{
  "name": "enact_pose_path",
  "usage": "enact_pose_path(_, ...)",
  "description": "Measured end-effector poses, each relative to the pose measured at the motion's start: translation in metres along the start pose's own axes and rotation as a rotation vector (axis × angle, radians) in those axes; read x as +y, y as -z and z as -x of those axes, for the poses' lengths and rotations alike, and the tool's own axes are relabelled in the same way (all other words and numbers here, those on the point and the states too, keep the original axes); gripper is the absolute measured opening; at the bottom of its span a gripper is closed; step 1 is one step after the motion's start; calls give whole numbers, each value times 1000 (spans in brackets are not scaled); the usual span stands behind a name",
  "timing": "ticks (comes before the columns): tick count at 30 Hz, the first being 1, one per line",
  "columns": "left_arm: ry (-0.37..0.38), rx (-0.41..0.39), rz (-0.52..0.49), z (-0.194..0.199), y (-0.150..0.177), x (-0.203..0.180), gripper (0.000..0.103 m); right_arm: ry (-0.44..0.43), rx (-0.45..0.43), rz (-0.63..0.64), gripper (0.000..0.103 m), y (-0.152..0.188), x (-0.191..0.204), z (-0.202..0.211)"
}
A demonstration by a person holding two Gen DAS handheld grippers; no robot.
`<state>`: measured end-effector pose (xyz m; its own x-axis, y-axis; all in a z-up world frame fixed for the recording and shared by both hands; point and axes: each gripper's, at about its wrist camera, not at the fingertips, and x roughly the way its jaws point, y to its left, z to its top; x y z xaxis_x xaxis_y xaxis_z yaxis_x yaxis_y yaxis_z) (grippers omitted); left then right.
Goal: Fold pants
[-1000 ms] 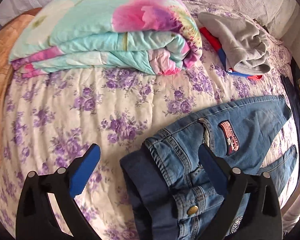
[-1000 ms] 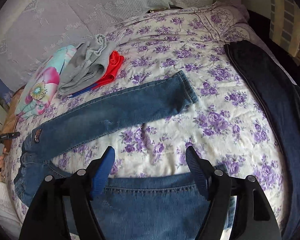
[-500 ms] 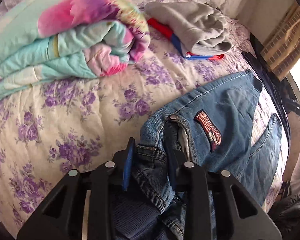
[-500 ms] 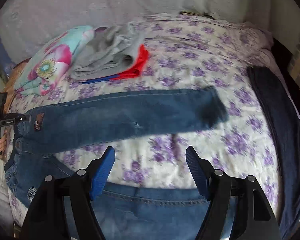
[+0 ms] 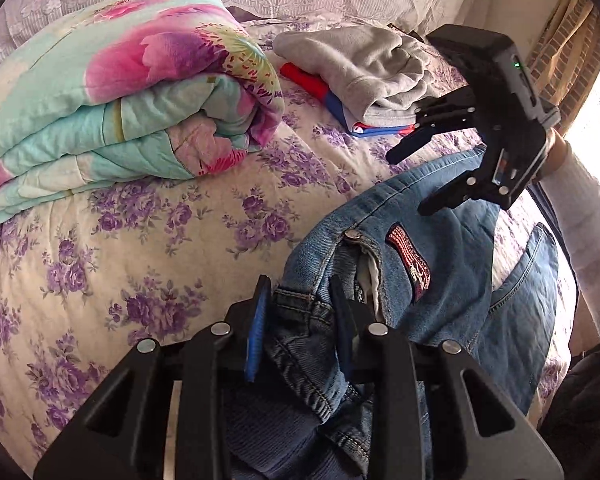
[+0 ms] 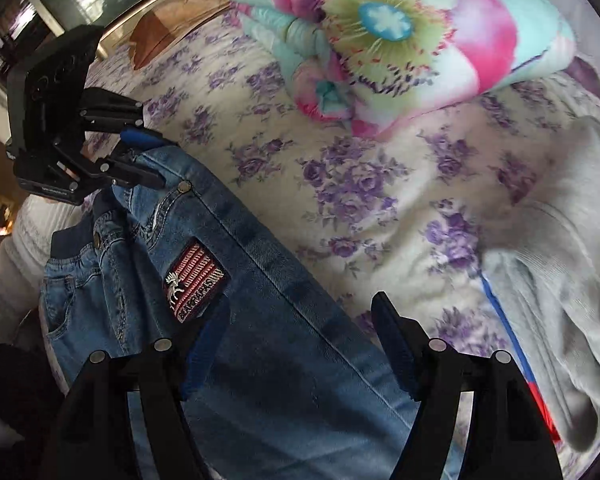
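Blue jeans [image 5: 452, 248] with a red striped patch lie on the floral bedspread [image 5: 148, 240]. My left gripper [image 5: 300, 312] is shut on the jeans' waistband at its upper corner; it also shows in the right wrist view [image 6: 148, 160], clamped on the same waistband. My right gripper [image 6: 296, 340] is open and empty, hovering over the upper leg of the jeans [image 6: 284, 312] just past the patch. In the left wrist view the right gripper [image 5: 412, 180] hangs above the jeans' thigh, jaws apart.
A folded teal and pink floral quilt [image 5: 120, 92] lies at the head of the bed. A stack of grey, red and blue folded clothes [image 5: 364, 76] sits beside it, close to my right gripper. A wooden headboard [image 6: 160, 28] is far left.
My left gripper closed on the waistband and holds it. My right gripper left the leg hems and swung across to the waist end, above the thigh near the patch.
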<state>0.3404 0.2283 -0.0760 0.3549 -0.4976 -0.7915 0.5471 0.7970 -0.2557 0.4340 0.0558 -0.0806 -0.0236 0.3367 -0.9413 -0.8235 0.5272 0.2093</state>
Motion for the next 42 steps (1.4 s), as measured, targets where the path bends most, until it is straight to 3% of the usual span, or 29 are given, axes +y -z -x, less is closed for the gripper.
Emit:
enact_pose_path(3, 3, -6, -9, 1, 0, 0, 28, -38, 67, 18, 74, -8, -14, -22)
enact_pose_path(6, -10, -1, -12, -3, 1, 0, 28, -137, 58, -74, 72, -2, -30, -36)
enact_pose_path(7, -14, 2, -9, -4, 1, 1, 28, -152, 34, -85, 65, 2, -30, -36)
enact_pose_path(8, -16, 4, -4, -5, 0, 1, 28, -186, 18, -69, 32, 7, -26, -34)
enact_pose_path(9, -19, 5, -3, -6, 0, 1, 28, -207, 11, -49, 21, 12, -18, -30)
enact_pose_path(12, -25, -12, -24, -1, 0, -6, 28, -139, -48, -39, 15, 28, 5, -11)
enact_pose_path(21, -48, -56, -29, 31, -4, -37, 28, 113, -225, -145, 14, 71, 52, 42)
enact_pose_path(25, -48, -82, -74, 60, 19, -62, 28, 188, -280, -111, 14, 100, 109, 64)
enact_pose_path(29, -56, -121, -171, 95, 67, -98, 27, 196, -325, -76, 14, 139, 177, 74)
enact_pose_path(32, -27, -129, -181, 109, 103, -109, 27, 162, -333, -112, 14, 160, 212, 65)
enact_pose_path(35, -8, -114, -163, 112, 133, -117, 26, 118, -302, -163, 14, 173, 236, 45)
enact_pose_path(42, -48, -72, -171, 107, 187, -141, 25, 72, -274, -173, 14, 199, 260, 28)
